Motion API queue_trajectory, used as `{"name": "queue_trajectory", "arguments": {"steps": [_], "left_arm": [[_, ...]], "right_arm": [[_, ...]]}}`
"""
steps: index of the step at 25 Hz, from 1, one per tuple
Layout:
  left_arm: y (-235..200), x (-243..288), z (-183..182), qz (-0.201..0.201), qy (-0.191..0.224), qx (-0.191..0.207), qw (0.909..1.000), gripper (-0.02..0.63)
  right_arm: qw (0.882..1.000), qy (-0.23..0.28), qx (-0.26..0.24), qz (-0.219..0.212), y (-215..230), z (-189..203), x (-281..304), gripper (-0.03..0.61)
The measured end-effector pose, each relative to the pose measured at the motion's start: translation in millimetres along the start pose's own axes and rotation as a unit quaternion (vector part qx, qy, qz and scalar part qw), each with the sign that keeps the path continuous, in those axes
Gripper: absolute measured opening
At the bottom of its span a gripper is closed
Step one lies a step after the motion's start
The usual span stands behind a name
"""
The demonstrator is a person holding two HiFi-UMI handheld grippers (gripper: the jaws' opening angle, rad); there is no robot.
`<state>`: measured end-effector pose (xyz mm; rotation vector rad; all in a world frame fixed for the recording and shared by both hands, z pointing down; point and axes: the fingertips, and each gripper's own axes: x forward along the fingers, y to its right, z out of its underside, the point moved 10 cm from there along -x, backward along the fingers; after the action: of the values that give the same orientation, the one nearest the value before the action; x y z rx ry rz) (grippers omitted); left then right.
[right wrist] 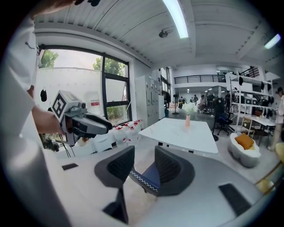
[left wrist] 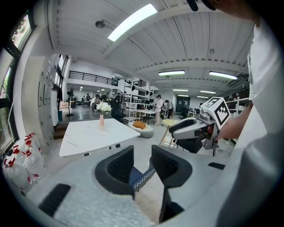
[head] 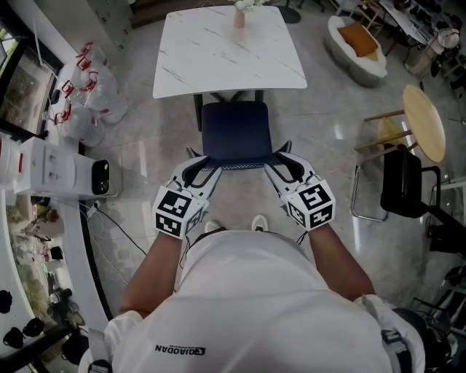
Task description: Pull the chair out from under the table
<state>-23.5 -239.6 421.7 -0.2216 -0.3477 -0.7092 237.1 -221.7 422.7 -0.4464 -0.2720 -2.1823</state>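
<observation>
The person's white shirt (head: 277, 306) fills the bottom of the head view, with both forearms reaching up the frame from it. At their ends the left gripper (head: 206, 165) and the right gripper (head: 276, 159) meet the dark blue chair (head: 235, 130) at the two corners of its near, white-stitched edge. Each gripper view shows that stitched edge lying between its jaws. Both pairs of jaws stand apart, released, with the pads not clamped on the padding.

The chair sits at the centre of the frame, almost clear of the white marbled tabletop (head: 218, 58). Only its far end lies at or just under the tabletop's near rim. The job looks close to done, or the hold is being reset for one more pull.

If another pull is needed, both jaws should close together and evenly on the stitched edge. The pull should then run straight down the frame, with both hands level so the chair does not twist or tip. The person's shoes (head: 212, 227) stand near the chair, so a step back should come first.

A pink vase (head: 239, 18) stands at the far end of the tabletop and ought not to be jolted. Tied plastic bags (head: 87, 87) lie at upper left. A round wooden table (head: 424, 122) and a black chair (head: 404, 182) stand well apart at right.
</observation>
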Motion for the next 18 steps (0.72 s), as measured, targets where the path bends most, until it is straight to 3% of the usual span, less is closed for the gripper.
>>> {"name": "queue_trajectory", "arguments": {"steps": [18], "left_arm": [[3.7,9.0,2.4,0.008,-0.015,0.01,0.9998,0.158]], "right_arm": [[0.999,-0.02,-0.032,-0.006,0.2,5.1,1.6,0.161]]}}
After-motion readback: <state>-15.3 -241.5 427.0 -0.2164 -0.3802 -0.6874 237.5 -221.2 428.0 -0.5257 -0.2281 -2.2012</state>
